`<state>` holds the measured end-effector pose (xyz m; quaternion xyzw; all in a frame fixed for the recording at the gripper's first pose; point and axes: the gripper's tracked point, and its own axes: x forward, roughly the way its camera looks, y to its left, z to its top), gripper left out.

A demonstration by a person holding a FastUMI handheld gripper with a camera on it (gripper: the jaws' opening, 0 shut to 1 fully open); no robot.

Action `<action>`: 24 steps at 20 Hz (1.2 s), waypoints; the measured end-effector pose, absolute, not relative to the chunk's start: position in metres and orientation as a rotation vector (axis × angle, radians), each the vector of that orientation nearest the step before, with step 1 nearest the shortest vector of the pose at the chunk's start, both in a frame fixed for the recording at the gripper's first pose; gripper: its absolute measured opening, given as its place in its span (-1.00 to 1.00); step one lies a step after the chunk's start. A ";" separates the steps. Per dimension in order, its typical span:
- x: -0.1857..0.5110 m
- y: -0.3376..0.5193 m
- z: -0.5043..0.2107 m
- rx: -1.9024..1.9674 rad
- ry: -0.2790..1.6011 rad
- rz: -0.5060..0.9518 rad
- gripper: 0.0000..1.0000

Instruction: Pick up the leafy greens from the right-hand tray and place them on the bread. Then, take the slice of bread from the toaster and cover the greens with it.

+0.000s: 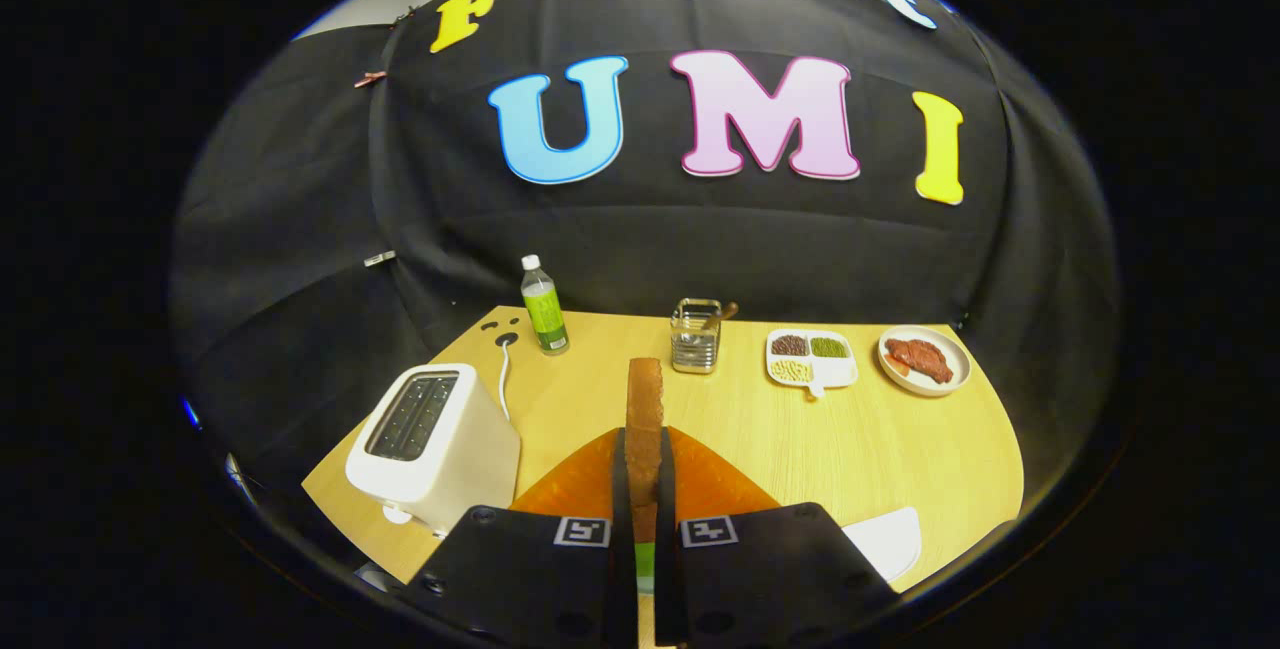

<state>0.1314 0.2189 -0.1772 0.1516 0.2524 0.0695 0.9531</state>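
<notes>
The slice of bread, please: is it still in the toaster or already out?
Out: the hand-held gripper pinches the bread slice upright, beside the toaster.

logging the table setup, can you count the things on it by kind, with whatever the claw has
Bread slice, clamped upright in the claw: 1
Toaster: 1
Bottle: 1
Metal holder: 1
Dishes (divided tray, plate of meat, white tray): 3
Orange board: 1
Total: 8

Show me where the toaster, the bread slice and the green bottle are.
toaster [440, 449], gripper view, its white side.
bread slice [645, 419], gripper view, crust edge, pinched in the claw [645, 489].
green bottle [545, 314], gripper view, its label.
</notes>
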 end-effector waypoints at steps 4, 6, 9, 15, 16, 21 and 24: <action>0.128 0.226 -0.211 0.414 0.569 0.118 -0.78; 0.125 0.235 -0.220 0.465 0.587 0.110 -0.78; 0.126 0.254 -0.239 0.528 0.609 0.119 -0.78; 0.135 0.261 -0.278 0.614 0.630 0.098 -0.78; 0.134 0.257 -0.287 0.604 0.642 0.089 -0.78; 0.127 0.229 -0.328 0.443 0.699 0.034 -0.78; 0.124 0.225 -0.344 0.352 0.728 0.030 -0.78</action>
